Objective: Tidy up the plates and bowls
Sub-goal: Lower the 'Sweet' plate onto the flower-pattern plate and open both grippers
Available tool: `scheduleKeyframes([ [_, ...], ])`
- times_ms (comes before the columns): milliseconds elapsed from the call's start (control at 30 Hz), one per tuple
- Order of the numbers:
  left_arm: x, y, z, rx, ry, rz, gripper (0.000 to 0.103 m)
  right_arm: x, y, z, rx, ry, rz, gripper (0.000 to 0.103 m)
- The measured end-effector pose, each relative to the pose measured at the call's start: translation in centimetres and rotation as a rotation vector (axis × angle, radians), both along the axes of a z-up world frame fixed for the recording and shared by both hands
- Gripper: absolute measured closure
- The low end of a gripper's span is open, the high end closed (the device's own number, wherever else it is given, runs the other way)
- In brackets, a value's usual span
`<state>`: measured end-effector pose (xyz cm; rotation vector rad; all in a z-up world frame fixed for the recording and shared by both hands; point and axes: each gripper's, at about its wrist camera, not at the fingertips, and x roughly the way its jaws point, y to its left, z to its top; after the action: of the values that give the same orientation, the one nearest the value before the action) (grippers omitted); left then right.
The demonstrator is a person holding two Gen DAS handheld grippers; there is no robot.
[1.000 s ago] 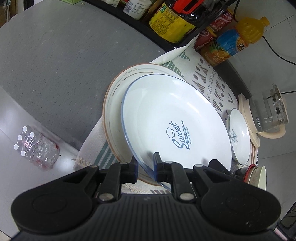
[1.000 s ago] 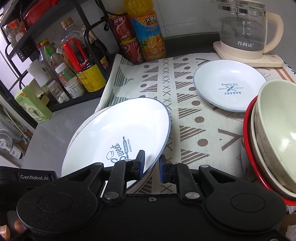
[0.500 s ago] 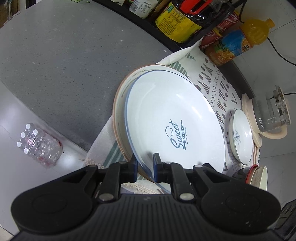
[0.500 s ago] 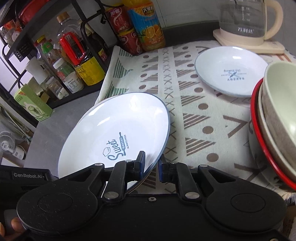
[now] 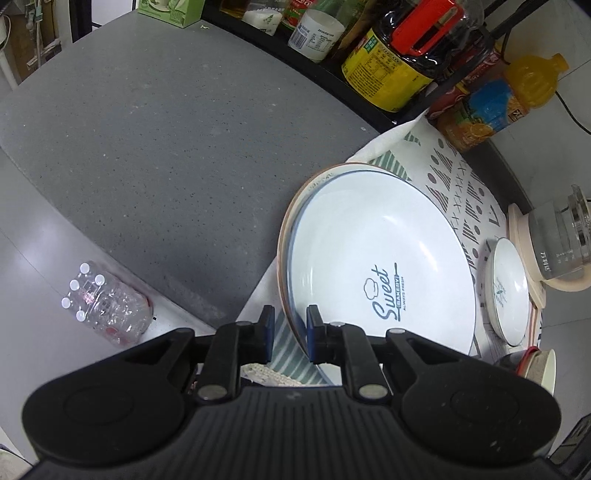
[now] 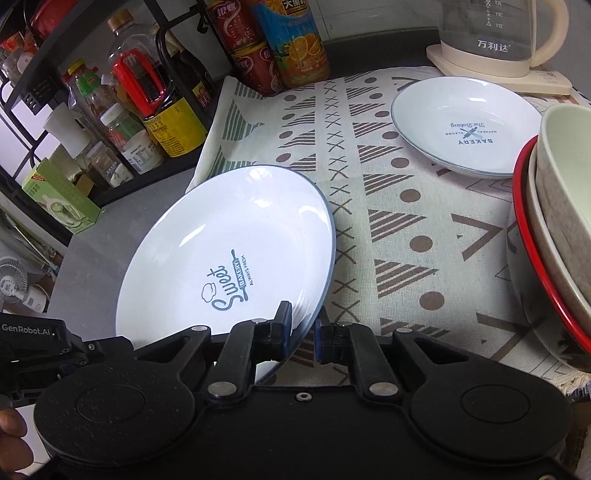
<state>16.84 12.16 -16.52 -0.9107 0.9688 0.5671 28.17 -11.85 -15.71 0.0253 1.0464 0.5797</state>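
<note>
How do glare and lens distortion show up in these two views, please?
Left wrist view: fisheye bends the counter edge into a curve; soft glare streaks the big plate. Right wrist view: light patches on the big plate, a glint on the small plate; both sharp.

The large plate (image 5: pixel 380 258) (image 6: pixel 225 251) is seen close, steeply from above, by both wrist cameras from opposite rims.

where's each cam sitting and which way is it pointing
Left wrist: on the left gripper, aimed steeply down at the Sweet plate, which lies over a brown-rimmed plate; grey counter to the left; its jaws grip the plate's rim.
Right wrist: on the right gripper, looking across the cloth to the kettle and rack; jaws pinch the same plate.
Shared: Sweet plate, small Bakery plate, kettle.
</note>
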Motion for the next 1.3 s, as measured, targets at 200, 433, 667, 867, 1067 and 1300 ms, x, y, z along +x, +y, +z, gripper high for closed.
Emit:
scheduleKeyframes([
  [200,0.2,0.3,-0.2,0.0,0.019,0.018,0.089,0.2,0.4,-0.2,-0.02,0.011,0.017,0.086],
  [433,0.0,0.7,0.5,0.011,-0.001,0.025,0.089,0.2,0.3,0.1,-0.021,0.023,0.026,0.084],
  [667,1.5,0.4,2.3,0.001,-0.062,0.001,0.085,0.8,0.1,2.1,-0.006,-0.006,0.02,0.067],
  [867,3.6,-0.3,3.4,0.021,-0.093,-0.024,0.057,2.1,0.1,4.6,-0.011,-0.065,0.02,0.039],
  [1067,6.3,-1.6,3.8,0.013,-0.102,-0.07,0.051,4.2,-0.8,6.2,-0.036,-0.112,-0.016,0.032],
  [1300,9.6,-3.8,3.9,0.007,-0.103,-0.143,0.049,6.6,-3.2,7.6,-0.03,-0.133,-0.095,0.022],
])
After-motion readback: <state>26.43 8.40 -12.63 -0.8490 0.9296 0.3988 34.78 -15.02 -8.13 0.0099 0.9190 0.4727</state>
